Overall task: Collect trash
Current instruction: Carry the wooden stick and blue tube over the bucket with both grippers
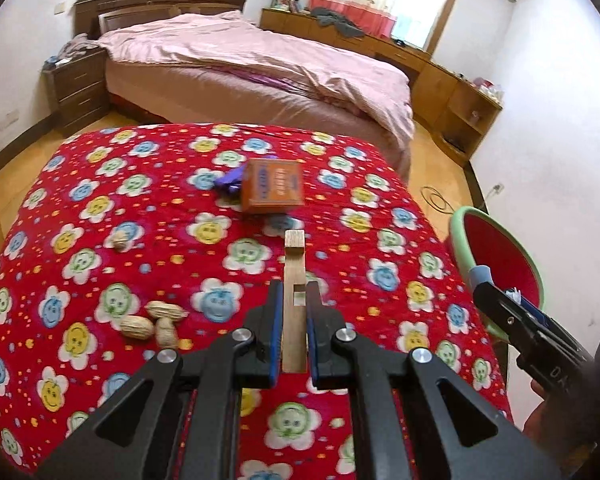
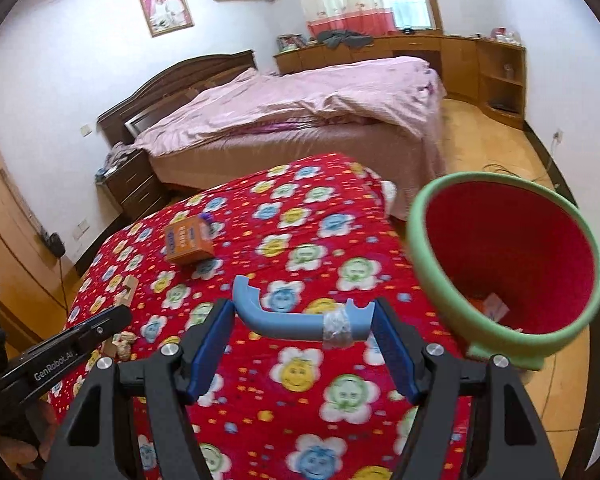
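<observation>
My left gripper (image 1: 294, 292) is shut on a notched wooden strip (image 1: 294, 276) and holds it above the red flowered cloth (image 1: 140, 208). My right gripper (image 2: 304, 312) holds a curved blue plastic piece (image 2: 296, 320) with clear tape on it, its jaws wide and touching its ends. The green bin with a red inside (image 2: 508, 252) stands just right of the right gripper, off the table's right edge, with scraps at its bottom. An orange box (image 1: 272, 190) and a purple wrapper (image 1: 230, 180) lie at mid-table. Peanuts (image 1: 152, 324) lie at the left.
A single nut (image 1: 120, 240) lies left of centre. A bed with pink covers (image 1: 260, 64) stands beyond the table, wooden cabinets (image 1: 452, 92) along the right wall, a nightstand (image 1: 80, 84) at the left. A cable (image 1: 436, 200) lies on the floor.
</observation>
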Motion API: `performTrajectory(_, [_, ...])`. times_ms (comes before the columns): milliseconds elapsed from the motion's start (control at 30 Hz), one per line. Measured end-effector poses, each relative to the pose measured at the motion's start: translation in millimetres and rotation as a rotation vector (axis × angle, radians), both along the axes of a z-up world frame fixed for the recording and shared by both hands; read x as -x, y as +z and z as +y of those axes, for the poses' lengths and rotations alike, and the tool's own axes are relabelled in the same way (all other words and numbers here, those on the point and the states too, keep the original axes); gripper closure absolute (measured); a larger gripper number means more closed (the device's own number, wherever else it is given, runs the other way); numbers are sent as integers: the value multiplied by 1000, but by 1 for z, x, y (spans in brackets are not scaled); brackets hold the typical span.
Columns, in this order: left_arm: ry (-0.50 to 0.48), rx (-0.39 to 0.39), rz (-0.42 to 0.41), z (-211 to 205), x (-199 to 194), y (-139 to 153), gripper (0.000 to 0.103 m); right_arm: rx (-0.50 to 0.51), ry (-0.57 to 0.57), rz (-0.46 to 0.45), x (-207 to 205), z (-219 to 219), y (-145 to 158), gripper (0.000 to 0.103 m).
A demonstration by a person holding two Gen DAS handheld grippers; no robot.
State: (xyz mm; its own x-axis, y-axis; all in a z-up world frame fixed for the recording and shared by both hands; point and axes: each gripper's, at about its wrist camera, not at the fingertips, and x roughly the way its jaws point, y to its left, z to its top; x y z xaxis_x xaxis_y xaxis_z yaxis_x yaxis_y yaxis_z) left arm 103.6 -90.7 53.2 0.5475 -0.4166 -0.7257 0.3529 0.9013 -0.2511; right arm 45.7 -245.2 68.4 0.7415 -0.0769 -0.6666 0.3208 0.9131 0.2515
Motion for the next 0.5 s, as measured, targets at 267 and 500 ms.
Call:
performTrajectory(267, [-114, -18, -9, -50, 11, 8, 93, 11, -80, -6, 27, -33, 2, 31])
performTrajectory(500, [-209, -32, -8, -91, 17, 11, 93, 14, -154, -11, 48, -67, 3, 31])
